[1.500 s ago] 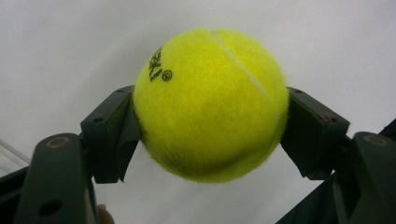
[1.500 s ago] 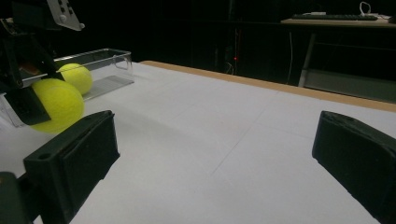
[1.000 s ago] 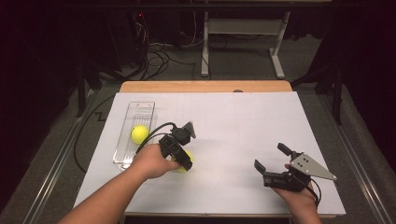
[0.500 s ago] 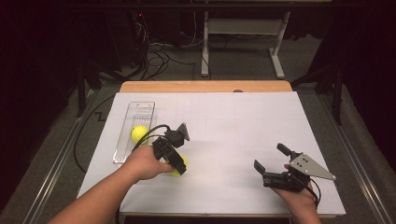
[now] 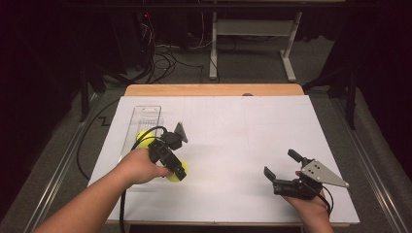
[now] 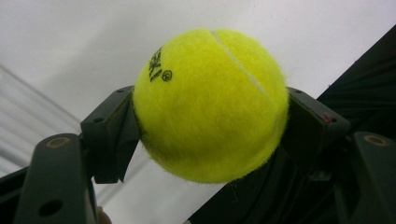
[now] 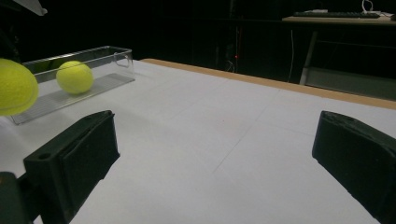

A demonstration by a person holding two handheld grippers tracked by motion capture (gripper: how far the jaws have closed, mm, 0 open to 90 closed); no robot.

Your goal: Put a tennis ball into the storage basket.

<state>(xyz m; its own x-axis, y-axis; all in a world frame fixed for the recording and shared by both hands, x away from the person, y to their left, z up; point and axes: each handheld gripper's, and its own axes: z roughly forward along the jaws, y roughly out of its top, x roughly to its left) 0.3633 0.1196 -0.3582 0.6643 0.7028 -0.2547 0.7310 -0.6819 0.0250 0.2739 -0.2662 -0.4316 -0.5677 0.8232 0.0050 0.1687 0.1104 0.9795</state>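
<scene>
We note the left gripper near the left front of the table, held in the person's left hand. Its jaws pinch a yellow tennis ball, one pad pressed against each side. In the left gripper view the ball sits squarely between the pads, black print and a white seam facing the camera, with the white table surface behind it. From the high view we see the ball just past the knuckles, at the gripper's tip; we cannot tell whether it touches the table or hangs just above it.

Just beyond the left gripper, on its far-left side, lies a clear plastic tray, long and narrow, running away from the person. A second tennis ball rests inside it, toward the near end, partly hidden by the gripper's cable. In the right gripper view we see that same tray off to the left with the second ball in it, and the held ball nearer, at the left edge.

The right gripper sits well apart from the left, near the right front of the table, in the person's right hand. Its jaws are spread wide with nothing between them but bare white table, and the grey three-cornered plate points to the right.
</scene>
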